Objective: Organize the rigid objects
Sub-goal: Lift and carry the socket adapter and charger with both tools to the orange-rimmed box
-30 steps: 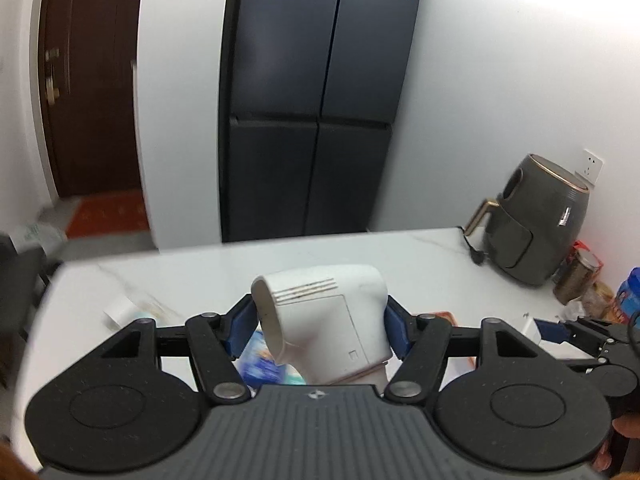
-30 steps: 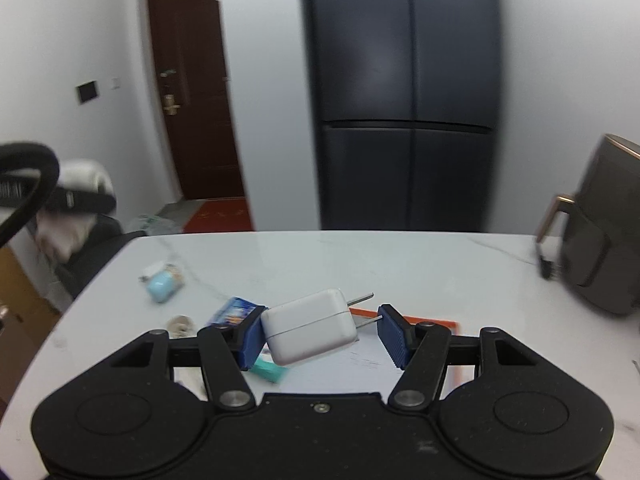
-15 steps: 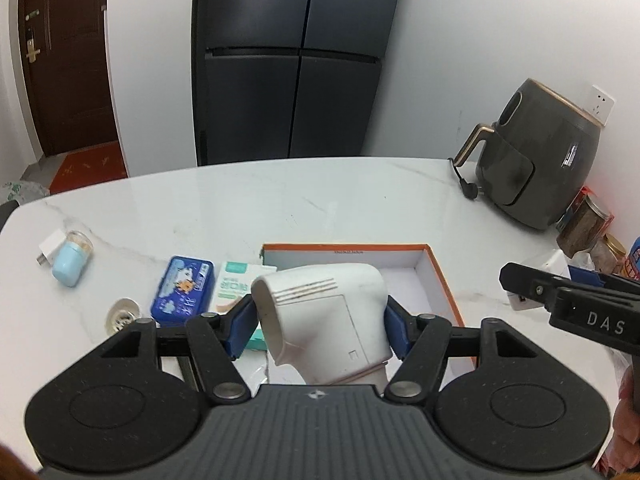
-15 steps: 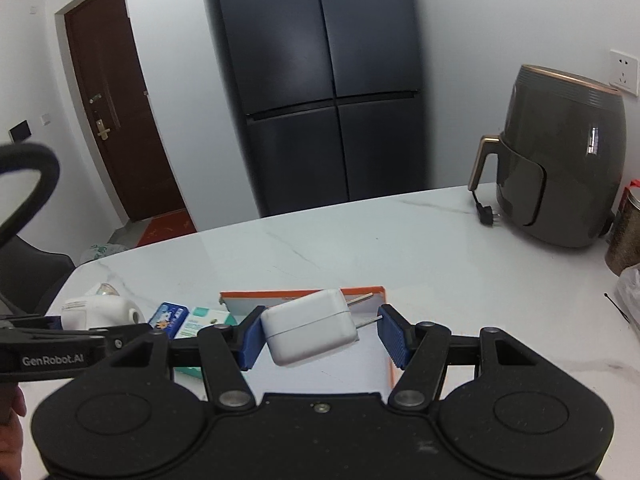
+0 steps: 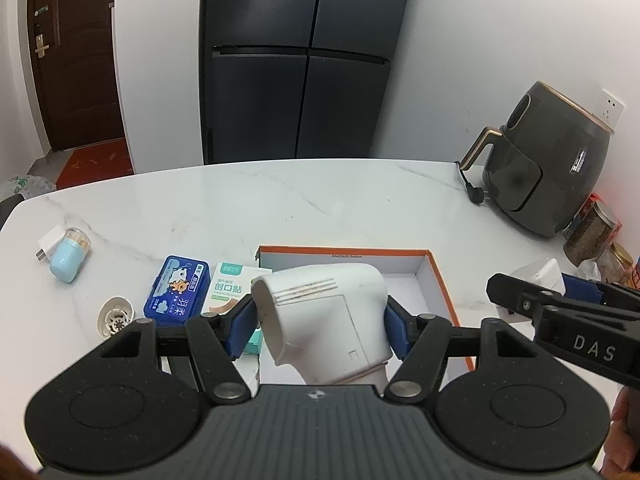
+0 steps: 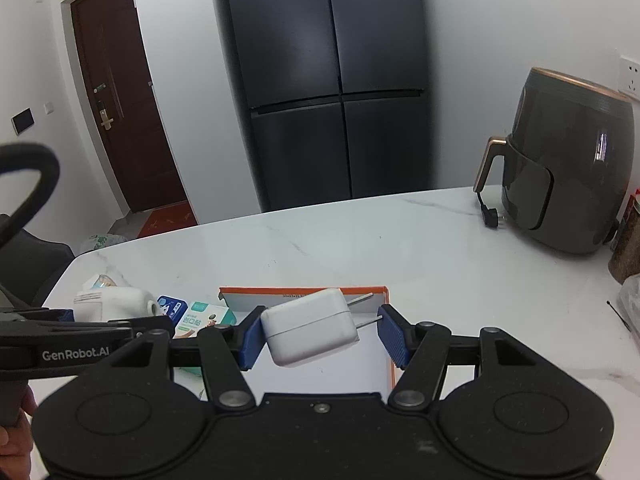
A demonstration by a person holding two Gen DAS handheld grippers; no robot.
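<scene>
Left wrist view: left gripper holds a white thermometer-shaped device crosswise between both blue pads, jaws closed on its body at mid width, its grilled end toward the left pad and its stem running down toward the camera. It hangs above the near left part of an orange-rimmed box with a white inside. Left of the box on the white marble table lie a white-and-green plaster box, a blue case, a white drain strainer and, further left, a light-blue toothpick jar against a small white plug. The right gripper enters from the right edge. A grey air fryer stands far right. Right wrist view: right gripper carries a white charger, tilted, its body against the left pad and its two prongs pointing at the right pad; whether the prongs touch that pad I cannot tell. Jaws stand fairly wide. The charger hangs over the box, well inside its rim. The left gripper with the white device shows at the left edge.
</scene>
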